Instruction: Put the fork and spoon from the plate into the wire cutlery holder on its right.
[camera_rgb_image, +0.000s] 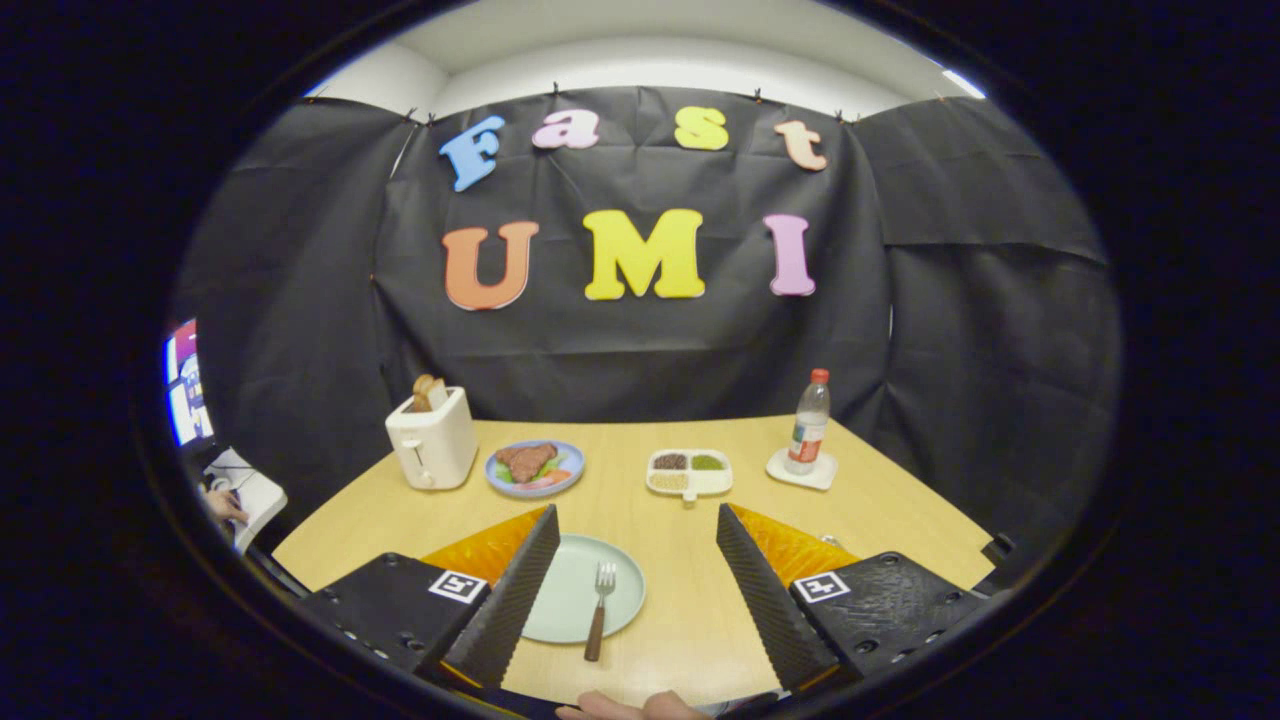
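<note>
The gripper (636, 525) hangs above the near part of a wooden table (890, 500), its two fingers spread wide with nothing between the pads but open air. Taking the gap between the fingertips as the middle of the clock, the fork (599, 610) lies at about seven o'clock, close in, nearer the left finger than the right. Its tines point away toward twelve and its brown handle runs back toward six, the end hanging off the rim of the pale green plate (565, 610) onto the table. The plate sits under and just inside the left finger, which covers its left edge. No spoon can be made out on the visible part of the plate.

Beyond the fingers, at about eleven o'clock, a blue plate of food (535, 467) sits near a white toaster (432, 437) with bread in its slots, the toaster farther round toward ten. At about one o'clock is a divided white dish (689, 472) with small fillings, and toward two a water bottle (808, 422) stands upright on a white coaster (802, 469). At six, at the near table edge, part of a hand (630, 708) shows.
</note>
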